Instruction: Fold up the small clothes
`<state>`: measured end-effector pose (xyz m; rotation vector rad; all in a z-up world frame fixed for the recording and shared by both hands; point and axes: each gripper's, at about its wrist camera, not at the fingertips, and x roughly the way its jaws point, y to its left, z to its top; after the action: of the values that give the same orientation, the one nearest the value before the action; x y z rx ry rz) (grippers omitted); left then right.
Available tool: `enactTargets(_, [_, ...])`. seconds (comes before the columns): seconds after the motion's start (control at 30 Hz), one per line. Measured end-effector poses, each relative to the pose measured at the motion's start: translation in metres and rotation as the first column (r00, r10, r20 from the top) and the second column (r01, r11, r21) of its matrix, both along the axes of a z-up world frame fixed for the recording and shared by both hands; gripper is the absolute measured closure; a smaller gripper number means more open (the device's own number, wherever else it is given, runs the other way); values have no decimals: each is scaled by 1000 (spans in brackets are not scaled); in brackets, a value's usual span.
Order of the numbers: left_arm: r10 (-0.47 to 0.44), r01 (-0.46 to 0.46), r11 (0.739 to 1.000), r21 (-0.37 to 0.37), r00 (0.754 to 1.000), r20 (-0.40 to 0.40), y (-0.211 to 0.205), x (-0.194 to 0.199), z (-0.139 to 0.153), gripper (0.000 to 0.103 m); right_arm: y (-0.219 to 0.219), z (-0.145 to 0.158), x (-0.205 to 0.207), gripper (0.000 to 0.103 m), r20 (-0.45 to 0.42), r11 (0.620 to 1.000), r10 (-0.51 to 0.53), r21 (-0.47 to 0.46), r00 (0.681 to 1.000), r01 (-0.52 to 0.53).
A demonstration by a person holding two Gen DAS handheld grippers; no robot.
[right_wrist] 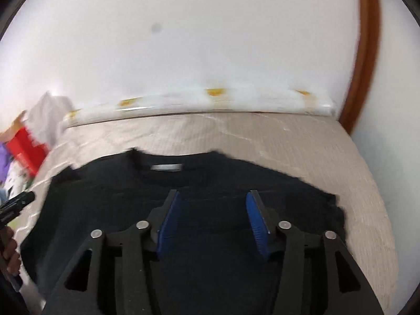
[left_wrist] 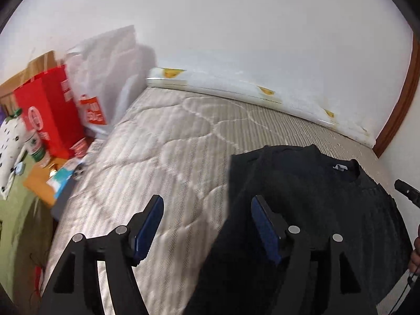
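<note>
A black sweater (left_wrist: 315, 204) lies flat on the beige quilted mattress (left_wrist: 162, 141), its collar with a white label pointing toward the wall. In the left wrist view my left gripper (left_wrist: 207, 202) stands open above the sweater's left edge, with nothing between its blue pads. The right wrist view shows the same sweater (right_wrist: 110, 210) from nearer its middle. My right gripper (right_wrist: 212, 197) hangs open over the chest area below the collar, holding nothing. The other gripper's black tip shows at each view's edge, along with part of a hand (right_wrist: 10, 254).
A red paper bag (left_wrist: 50, 110), a white plastic bag (left_wrist: 105, 78) and small boxes and bottles crowd the left side beside the mattress. A white rolled pad (left_wrist: 262, 92) runs along the wall behind. A brown door frame (right_wrist: 365, 52) stands at the right.
</note>
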<state>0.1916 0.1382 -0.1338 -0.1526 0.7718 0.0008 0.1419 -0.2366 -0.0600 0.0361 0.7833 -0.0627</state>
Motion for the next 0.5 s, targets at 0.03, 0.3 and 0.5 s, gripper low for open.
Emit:
enactTargets(0.03, [8,-8,1000,-4,1000,0,8,-8,1,36,14,2,-3,47,1,1000,22,-1,1000,-22])
enactTargets(0.3, [70,-70,997,-19,998,-2,61,-60,4,35,145,1,-39,42,-17,971,231,-52,973,-231])
enactTargets(0.5, [125,-126,991,-33,992,-31,99,-90,2,35,234,-19,-81,41,-83,915,383,-100,920,-390])
